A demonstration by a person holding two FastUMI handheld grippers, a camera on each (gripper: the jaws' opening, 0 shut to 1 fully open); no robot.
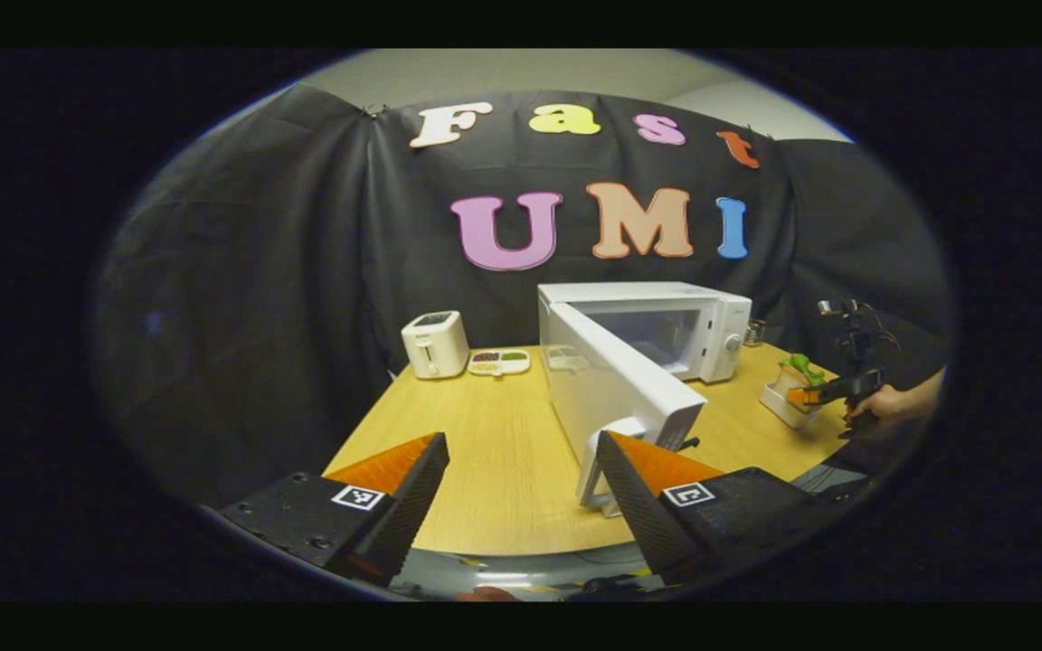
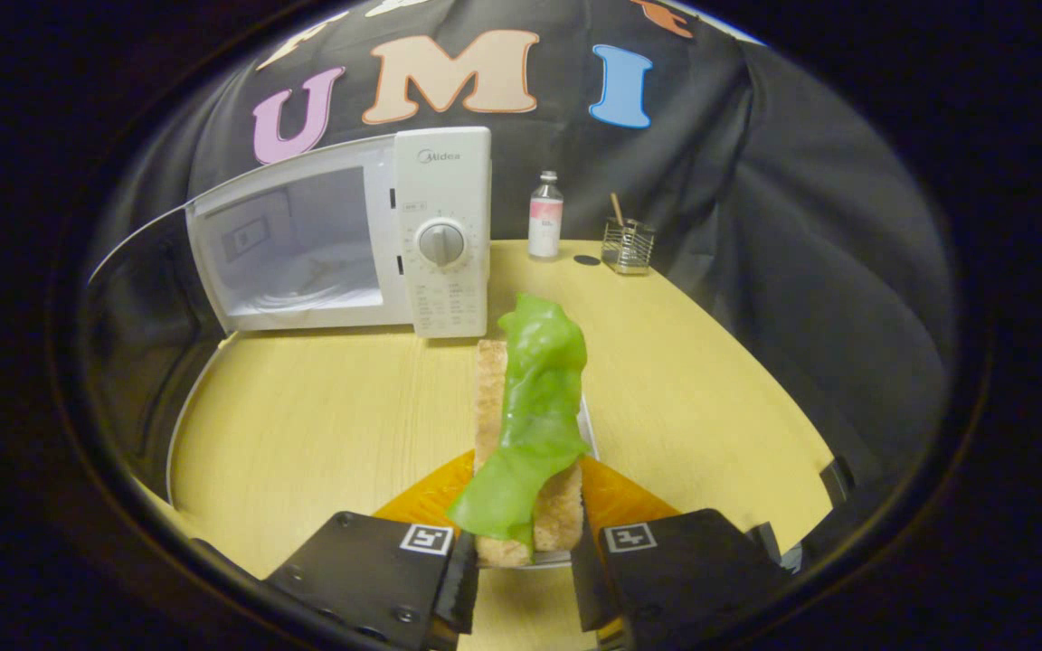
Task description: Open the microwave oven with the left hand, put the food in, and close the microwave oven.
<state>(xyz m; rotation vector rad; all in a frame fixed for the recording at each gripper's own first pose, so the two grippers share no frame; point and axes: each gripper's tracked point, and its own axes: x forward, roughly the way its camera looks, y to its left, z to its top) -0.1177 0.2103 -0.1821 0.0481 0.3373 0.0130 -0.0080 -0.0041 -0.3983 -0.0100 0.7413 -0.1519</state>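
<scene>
black cloth backed the wooden desk [image 1: 494, 452]. at the desk's far edge stood the microwave oven [image 1: 657, 334], its door [image 1: 616, 380] swung wide toward you. your left gripper [image 1: 521, 493] hung over the near edge, jaws spread and holding nothing, its right finger [image 1: 634, 484] just beside the door's handle. a toaster [image 1: 434, 344] and a small snack tray [image 1: 499, 363] sat near the far left corner. your right gripper [image 2: 521, 551] had its jaws closed on the food [image 2: 530, 425], bread topped with a green leaf in a white dish, near the right edge, before the oven's control panel. a bottle [image 2: 545, 215] and a wire holder [image 2: 627, 246] stood at the far edge beyond.
</scene>
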